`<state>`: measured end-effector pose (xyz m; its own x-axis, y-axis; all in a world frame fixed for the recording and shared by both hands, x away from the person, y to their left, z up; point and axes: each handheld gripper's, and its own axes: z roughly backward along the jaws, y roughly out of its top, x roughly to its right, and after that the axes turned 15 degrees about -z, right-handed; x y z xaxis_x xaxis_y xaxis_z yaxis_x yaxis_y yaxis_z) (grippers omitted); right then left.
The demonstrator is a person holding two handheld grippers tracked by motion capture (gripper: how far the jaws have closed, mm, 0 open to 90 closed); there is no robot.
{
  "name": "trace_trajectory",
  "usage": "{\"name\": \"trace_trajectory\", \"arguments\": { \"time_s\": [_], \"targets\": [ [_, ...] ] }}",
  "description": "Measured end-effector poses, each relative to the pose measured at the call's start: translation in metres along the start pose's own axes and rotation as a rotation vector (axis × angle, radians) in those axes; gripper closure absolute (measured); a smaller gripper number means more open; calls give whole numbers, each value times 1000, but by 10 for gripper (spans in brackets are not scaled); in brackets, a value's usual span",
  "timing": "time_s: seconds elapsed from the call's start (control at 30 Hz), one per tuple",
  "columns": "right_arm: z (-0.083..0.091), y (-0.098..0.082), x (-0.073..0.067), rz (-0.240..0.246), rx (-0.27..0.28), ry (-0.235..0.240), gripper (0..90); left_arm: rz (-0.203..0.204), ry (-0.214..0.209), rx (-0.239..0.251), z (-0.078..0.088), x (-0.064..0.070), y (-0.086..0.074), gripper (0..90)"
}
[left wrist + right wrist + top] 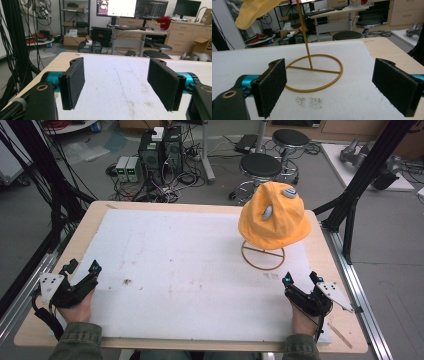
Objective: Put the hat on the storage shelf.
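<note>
An orange bucket hat (274, 215) with two grey patches hangs on a thin gold wire stand (263, 255) at the back right of the white mat. Its brim (254, 10) and the stand's ring base (314, 75) appear in the right gripper view. My right gripper (302, 279) rests near the front right edge, open, just short of the ring base, with nothing between its pads. My left gripper (82, 266) sits at the front left, also open and holding nothing; its pads (72, 82) frame bare mat.
A white foam mat (185, 270) covers the wooden table (325, 245). Black frame posts (360, 175) rise at both sides of the table. Stools (261, 167), computers and cables stand on the floor beyond the far edge.
</note>
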<state>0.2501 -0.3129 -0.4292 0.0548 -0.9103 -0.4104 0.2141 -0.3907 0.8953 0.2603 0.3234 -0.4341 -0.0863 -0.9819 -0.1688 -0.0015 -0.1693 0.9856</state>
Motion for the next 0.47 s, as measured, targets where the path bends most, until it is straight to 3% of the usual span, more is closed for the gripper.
{"name": "trace_trajectory", "arguments": {
  "time_s": [0.47],
  "targets": [
    [-3, -1, -1, 4, -5, 7, 112, 13, 5, -1, 3, -3, -2, 304]
  ]
}}
